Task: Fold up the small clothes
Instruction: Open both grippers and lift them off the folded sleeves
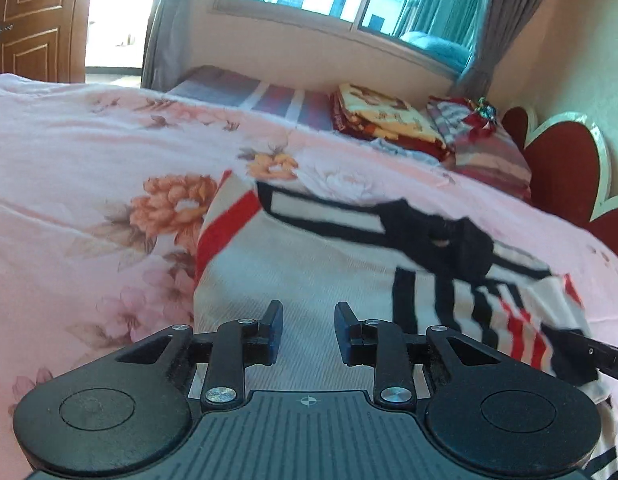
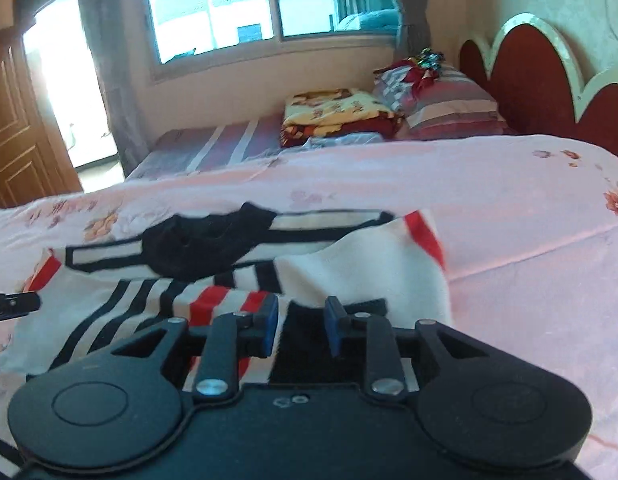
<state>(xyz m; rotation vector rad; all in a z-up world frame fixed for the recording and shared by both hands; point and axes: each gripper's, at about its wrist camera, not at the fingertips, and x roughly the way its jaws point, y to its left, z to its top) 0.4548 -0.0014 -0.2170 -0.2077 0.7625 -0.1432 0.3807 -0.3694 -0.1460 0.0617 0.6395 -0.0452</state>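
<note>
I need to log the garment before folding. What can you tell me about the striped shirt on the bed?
The striped shirt is white knit-looking fabric with a black collar, black stripes and red bands. It lies rumpled and partly folded over itself on the pink floral bedspread. Both grippers hover at its near edge with jaws apart, gripping nothing.

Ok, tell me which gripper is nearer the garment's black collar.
Right, by a small margin, judging from both views. The right gripper hovers over the striped panel just below the black collar. The left gripper hovers over the plain white part, with the collar farther ahead.
</note>
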